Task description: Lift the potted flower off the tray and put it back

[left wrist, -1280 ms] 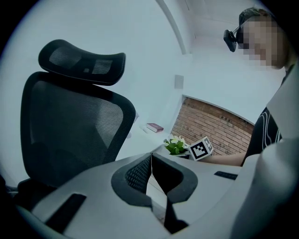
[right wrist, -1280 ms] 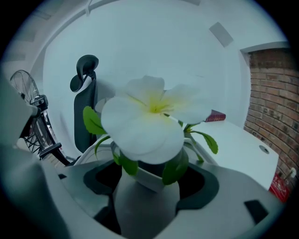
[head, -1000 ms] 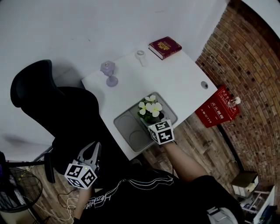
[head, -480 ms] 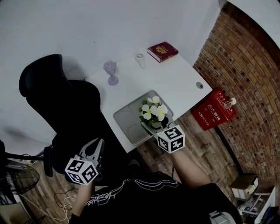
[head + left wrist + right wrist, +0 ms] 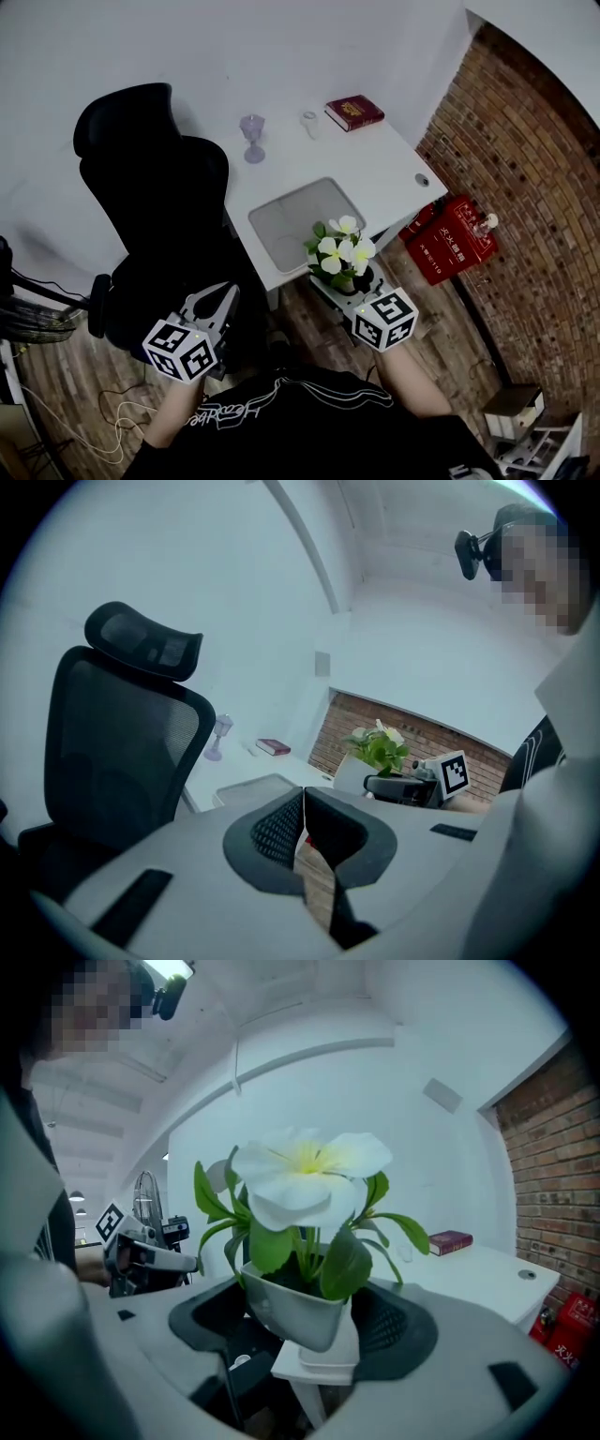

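The potted flower (image 5: pixel 341 257), white blooms and green leaves in a white pot, hangs in the air above the table's near edge, off the tray. My right gripper (image 5: pixel 339 283) is shut on the pot (image 5: pixel 293 1311), one pad on each side of it. The grey tray (image 5: pixel 302 219) lies bare on the white table (image 5: pixel 384 173). At the lower left, beside the chair and away from the table, my left gripper (image 5: pixel 214 306) is held shut with nothing in it; its pads (image 5: pixel 281 829) touch. The left gripper view shows the flower (image 5: pixel 379 746) at the right.
A black office chair (image 5: pixel 150 187) stands left of the table. At the table's far side are a purple goblet (image 5: pixel 251 137), a small glass (image 5: pixel 310 122) and a red book (image 5: pixel 354 111). Red boxes (image 5: pixel 445 240) sit against the brick wall (image 5: pixel 525 169). A fan (image 5: pixel 28 309) stands at far left.
The right gripper has raised the potted flower off the tray and drawn it toward the person. The tray now lies bare. The left gripper has risen a little beside the chair.
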A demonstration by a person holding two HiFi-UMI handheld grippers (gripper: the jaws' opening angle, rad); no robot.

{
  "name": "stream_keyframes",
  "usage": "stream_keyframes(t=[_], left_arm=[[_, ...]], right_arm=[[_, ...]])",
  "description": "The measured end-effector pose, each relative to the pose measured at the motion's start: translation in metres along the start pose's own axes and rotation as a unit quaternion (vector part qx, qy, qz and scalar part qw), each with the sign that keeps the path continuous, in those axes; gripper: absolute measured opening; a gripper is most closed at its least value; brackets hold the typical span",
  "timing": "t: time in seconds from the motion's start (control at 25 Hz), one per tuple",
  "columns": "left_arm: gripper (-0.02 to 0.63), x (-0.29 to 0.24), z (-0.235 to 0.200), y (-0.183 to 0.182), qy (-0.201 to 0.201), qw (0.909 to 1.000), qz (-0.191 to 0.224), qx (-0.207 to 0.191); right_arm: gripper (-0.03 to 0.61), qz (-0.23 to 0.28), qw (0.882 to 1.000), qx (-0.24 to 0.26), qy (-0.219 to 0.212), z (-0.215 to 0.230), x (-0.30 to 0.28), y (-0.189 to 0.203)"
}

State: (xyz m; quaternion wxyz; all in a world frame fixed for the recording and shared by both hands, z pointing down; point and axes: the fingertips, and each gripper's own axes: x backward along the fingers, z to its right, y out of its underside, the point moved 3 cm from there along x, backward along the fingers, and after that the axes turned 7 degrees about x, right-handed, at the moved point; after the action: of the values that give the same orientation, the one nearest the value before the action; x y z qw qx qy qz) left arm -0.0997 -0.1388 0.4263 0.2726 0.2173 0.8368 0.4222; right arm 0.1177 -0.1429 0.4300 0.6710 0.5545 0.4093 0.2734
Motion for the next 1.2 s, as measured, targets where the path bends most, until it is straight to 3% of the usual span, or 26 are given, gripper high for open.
stream_keyframes(t=[0.2,0.48,0.8,1.2], left_arm=[[0.034,0.017,0.026,0.010,0.010,0.9998,0.007,-0.013],[0.034,0.013,0.040,0.011,-0.001,0.9997,0.011,-0.024],[0.034,-0.010,0.041,-0.004,-0.017,0.9995,0.020,-0.018],[0.034,-0.040,0.041,-0.013,-0.030,0.9991,0.029,-0.008]], right_arm=[[0.354,0.008,1.000,0.006,-0.015,-0.027,0.035,0.001],[0.354,0.007,0.999,0.016,-0.049,-0.031,0.050,0.004],[0.353,0.000,0.996,0.031,-0.084,-0.011,0.039,-0.006],[0.353,-0.013,0.994,0.039,-0.099,0.031,0.004,-0.011]])
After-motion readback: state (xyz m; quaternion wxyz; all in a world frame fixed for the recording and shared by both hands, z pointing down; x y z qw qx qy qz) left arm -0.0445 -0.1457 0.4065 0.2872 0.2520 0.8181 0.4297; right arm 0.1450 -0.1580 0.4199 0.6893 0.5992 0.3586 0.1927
